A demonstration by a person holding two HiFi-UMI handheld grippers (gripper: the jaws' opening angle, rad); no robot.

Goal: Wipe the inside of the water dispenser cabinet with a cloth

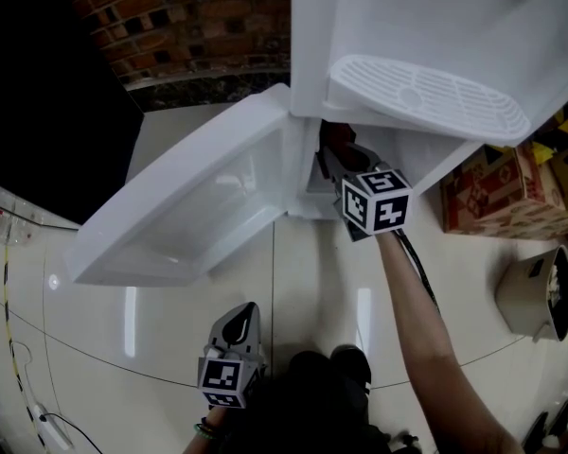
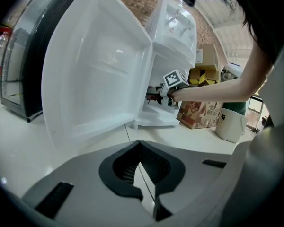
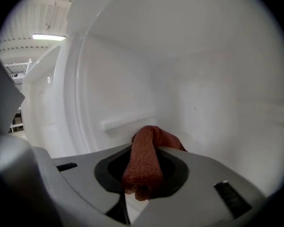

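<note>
The white water dispenser (image 1: 426,36) stands with its cabinet door (image 1: 194,201) swung open to the left. My right gripper (image 1: 333,164) reaches into the cabinet opening, shut on a reddish-brown cloth (image 3: 144,162). In the right gripper view the cloth bunches between the jaws and its far end lies against the white inner wall (image 3: 203,103), near a small ledge (image 3: 128,123). My left gripper (image 1: 237,334) hangs low over the floor, away from the cabinet, shut with nothing in it. From the left gripper view the open door (image 2: 97,74) and the right gripper (image 2: 168,91) show ahead.
A printed cardboard box (image 1: 492,197) and a white bin (image 1: 540,296) stand on the floor right of the dispenser. A brick wall (image 1: 185,17) is behind. A dark glass-fronted appliance (image 2: 19,74) stands left of the door. A cable (image 1: 19,367) runs along the glossy floor at left.
</note>
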